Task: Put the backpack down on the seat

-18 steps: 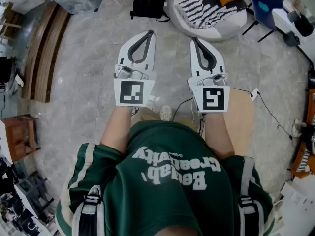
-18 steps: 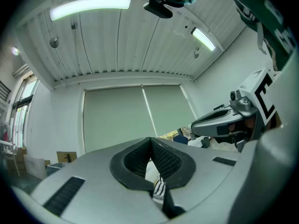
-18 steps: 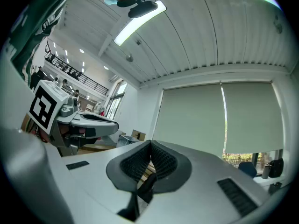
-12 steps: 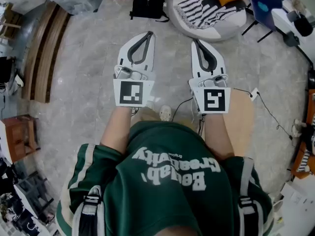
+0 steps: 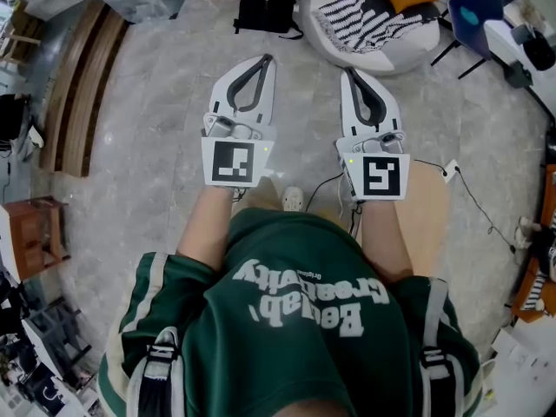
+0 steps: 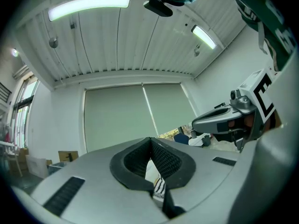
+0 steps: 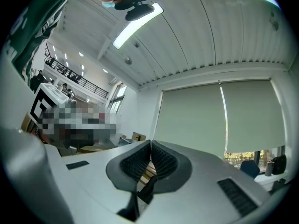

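We find the black backpack (image 5: 265, 3) on the floor beside the seat (image 5: 408, 46); left gripper (image 5: 265, 59) and right gripper (image 5: 347, 72) clenched, empty.

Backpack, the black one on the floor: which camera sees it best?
The head view: the backpack sits on the floor at the top edge. Both gripper views show ceiling and blinds, no backpack.

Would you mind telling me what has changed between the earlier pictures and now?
Nothing visibly changed. Both the left gripper and the right gripper stay shut and empty, side by side over the floor; the black backpack still lies by the white seat.
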{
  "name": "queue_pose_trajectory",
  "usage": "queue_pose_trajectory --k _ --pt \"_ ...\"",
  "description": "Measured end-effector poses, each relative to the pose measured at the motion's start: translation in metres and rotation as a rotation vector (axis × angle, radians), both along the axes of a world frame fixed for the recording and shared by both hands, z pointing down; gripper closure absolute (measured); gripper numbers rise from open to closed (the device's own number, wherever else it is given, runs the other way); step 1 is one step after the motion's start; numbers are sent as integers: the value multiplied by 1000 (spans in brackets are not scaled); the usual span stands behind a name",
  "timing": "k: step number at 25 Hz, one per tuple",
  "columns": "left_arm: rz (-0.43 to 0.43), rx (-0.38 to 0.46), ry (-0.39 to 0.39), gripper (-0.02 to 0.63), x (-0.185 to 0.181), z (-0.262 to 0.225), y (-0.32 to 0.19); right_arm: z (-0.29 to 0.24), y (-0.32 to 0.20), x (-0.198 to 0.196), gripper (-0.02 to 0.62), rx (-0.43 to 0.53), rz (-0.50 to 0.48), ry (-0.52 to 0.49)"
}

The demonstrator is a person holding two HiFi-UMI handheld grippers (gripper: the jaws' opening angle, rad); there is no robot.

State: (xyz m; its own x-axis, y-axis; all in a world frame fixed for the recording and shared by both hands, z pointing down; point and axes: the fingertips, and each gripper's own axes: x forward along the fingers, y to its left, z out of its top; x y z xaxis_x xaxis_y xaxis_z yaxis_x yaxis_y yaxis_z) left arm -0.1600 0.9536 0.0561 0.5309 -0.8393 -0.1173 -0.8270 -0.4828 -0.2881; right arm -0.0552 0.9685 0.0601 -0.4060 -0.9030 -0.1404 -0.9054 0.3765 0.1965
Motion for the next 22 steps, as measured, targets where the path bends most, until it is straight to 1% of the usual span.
queue_pose_trajectory --k 2,5,7,11,14,18,22 --pt "-5 6 -9 588 -2 -1 0 1 -1 -1 561 -3 -8 -9" --pt "-13 8 -20 588 -10 -3 -8 5 -9 -8 561 -26 -23 4" --pt "-21 11 -23 588 -16 -4 -20 6 -23 -13 561 -38 -29 7" --pt "-35 3 -39 588 -30 2 -52 7 -59 -24 560 -22 -39 -23" --pt "-52 -13 -38 588 -47 10 -91 19 -97 -36 560 -57 -42 8" --pt "-64 -29 -21 588 -69 18 -158 26 -161 -54 560 -67 -45 14" --pt "-48 -25 -29 588 -86 16 -231 20 -229 -72 560 -64 -38 20"
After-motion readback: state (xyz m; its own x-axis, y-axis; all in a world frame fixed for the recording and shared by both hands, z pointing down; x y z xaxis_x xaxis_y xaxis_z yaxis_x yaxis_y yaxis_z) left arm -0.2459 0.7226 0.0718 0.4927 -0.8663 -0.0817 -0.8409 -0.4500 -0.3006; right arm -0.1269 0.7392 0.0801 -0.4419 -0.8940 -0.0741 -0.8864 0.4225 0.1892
